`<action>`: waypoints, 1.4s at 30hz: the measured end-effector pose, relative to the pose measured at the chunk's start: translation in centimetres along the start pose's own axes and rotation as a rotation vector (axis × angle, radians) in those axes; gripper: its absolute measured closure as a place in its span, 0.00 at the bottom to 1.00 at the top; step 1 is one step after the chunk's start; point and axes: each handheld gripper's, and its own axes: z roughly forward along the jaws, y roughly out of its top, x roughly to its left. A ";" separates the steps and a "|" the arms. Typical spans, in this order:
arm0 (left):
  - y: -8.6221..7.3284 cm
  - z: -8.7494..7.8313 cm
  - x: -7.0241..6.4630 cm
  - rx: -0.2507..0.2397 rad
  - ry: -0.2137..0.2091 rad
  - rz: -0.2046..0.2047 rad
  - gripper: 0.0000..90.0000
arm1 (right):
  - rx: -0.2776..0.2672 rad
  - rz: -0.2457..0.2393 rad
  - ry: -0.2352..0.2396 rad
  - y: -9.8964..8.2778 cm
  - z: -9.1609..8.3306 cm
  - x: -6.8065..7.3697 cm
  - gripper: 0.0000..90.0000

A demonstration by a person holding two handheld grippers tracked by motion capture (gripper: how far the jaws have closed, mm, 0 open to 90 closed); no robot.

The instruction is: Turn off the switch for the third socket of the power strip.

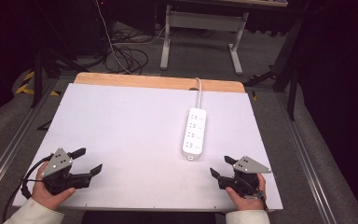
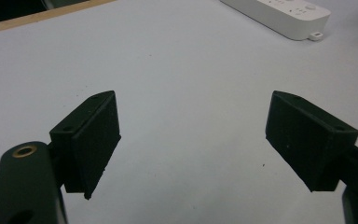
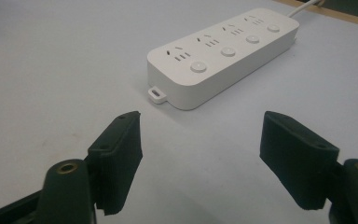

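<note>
Left tool (image 1: 85,161) sits at the near left of the worktop (image 1: 130,126), jaws spread wide with nothing between them, held in the left hand (image 1: 51,191); a grey three-cornered plate rides on top and a black cable trails off toward the near edge. In the left gripper view the two black pads (image 2: 95,140) stand well apart over bare white surface. Right tool (image 1: 220,165) sits at the near right, jaws likewise wide apart and empty, held in the right hand (image 1: 244,198). Its jaws aim toward the power strip (image 1: 194,132), which lies flat just beyond them, not touching. In the right gripper view the power strip (image 3: 223,53) shows four socket groups, each with a round button, and a small tab at its near end. White cord (image 1: 199,93) runs from the far end of the strip to the far wooden edge of the worktop. Both sleeves are white.
</note>
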 end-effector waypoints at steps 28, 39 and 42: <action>0.1 -0.3 -0.1 -0.010 -0.006 0.001 0.20 | -0.001 -0.009 0.006 0.1 -0.2 0.0 0.36; 0.1 -0.3 -0.1 -0.013 0.001 -0.003 0.20 | 0.025 -0.022 0.017 0.6 -0.2 0.1 0.39; 0.1 -0.3 -0.1 -0.013 0.004 -0.003 0.20 | 0.037 -0.028 0.027 1.1 -0.2 0.1 0.41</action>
